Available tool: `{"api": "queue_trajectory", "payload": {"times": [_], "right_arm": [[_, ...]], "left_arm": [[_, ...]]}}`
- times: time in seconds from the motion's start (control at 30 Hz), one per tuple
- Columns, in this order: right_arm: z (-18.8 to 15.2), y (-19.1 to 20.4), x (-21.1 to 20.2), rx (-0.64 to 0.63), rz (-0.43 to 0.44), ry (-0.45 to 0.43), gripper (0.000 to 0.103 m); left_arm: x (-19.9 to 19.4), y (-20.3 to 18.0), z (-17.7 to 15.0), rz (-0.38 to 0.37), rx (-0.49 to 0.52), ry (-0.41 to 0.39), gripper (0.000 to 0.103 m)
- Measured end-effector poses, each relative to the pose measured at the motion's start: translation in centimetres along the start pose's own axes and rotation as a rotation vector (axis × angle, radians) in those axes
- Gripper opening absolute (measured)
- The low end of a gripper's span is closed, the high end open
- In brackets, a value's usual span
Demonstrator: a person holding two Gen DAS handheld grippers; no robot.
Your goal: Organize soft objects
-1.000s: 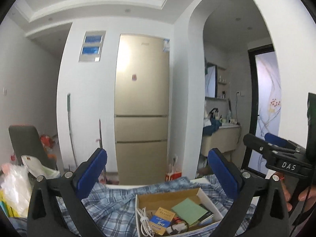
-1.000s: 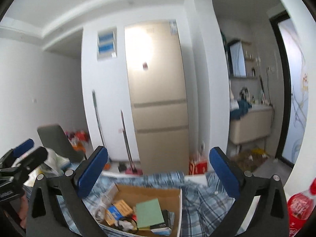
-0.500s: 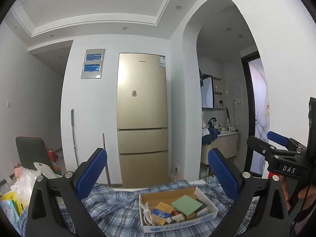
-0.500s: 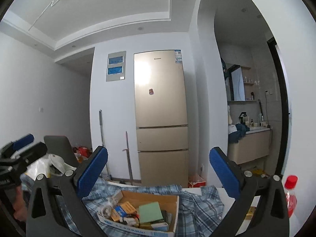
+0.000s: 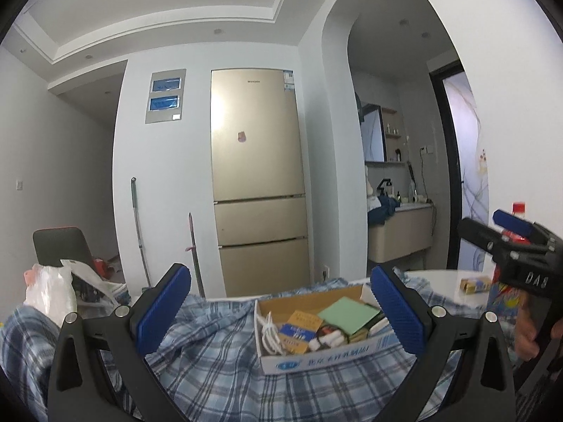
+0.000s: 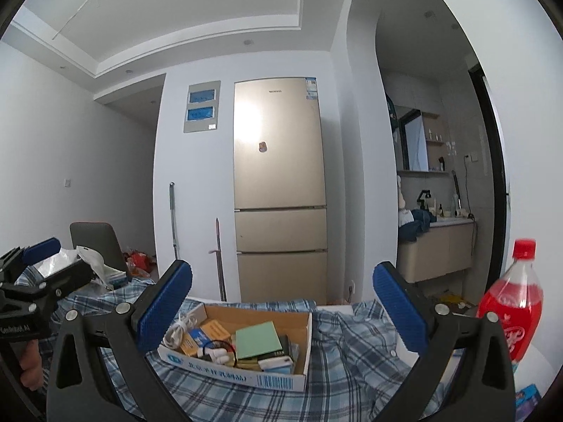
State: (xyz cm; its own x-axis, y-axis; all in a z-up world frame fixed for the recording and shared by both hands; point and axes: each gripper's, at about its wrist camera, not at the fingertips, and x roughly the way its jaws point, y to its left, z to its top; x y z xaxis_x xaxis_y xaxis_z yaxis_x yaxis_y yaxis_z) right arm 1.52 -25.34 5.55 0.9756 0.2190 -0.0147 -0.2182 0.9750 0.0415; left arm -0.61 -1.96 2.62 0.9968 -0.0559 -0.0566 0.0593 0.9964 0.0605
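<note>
A blue and white plaid cloth (image 5: 225,362) (image 6: 355,351) lies rumpled over the table. On it sits a shallow cardboard box (image 5: 337,358) (image 6: 242,374) filled with small packets, a white cable and a green pad (image 6: 258,339). My left gripper (image 5: 279,311) hangs open above the cloth, its blue pads on either side of the box. My right gripper (image 6: 281,311) is open too, raised over the same box, with nothing between its fingers. Each gripper shows at the edge of the other's view.
A red soda bottle (image 6: 512,302) stands on the white table at the right. A white plastic bag (image 5: 52,292) and a dark chair (image 5: 63,246) are at the left. A gold fridge (image 5: 258,186) and two mop handles stand behind.
Both views have tilted and lifted since a second ago, so more ceiling shows and the box sits lower and further off. Both grippers stayed open; nothing was picked up.
</note>
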Motion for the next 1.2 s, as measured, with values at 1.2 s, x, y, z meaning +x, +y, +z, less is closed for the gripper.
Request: {"api": "queue_trajectory", "payload": {"times": [1.2], "right_arm": [[-2.8, -0.6, 1.3, -0.020, 0.023, 0.094, 0.103]], "left_arm": [[2.0, 1.2, -2.0, -0.010, -0.045, 0.076, 0.103]]}}
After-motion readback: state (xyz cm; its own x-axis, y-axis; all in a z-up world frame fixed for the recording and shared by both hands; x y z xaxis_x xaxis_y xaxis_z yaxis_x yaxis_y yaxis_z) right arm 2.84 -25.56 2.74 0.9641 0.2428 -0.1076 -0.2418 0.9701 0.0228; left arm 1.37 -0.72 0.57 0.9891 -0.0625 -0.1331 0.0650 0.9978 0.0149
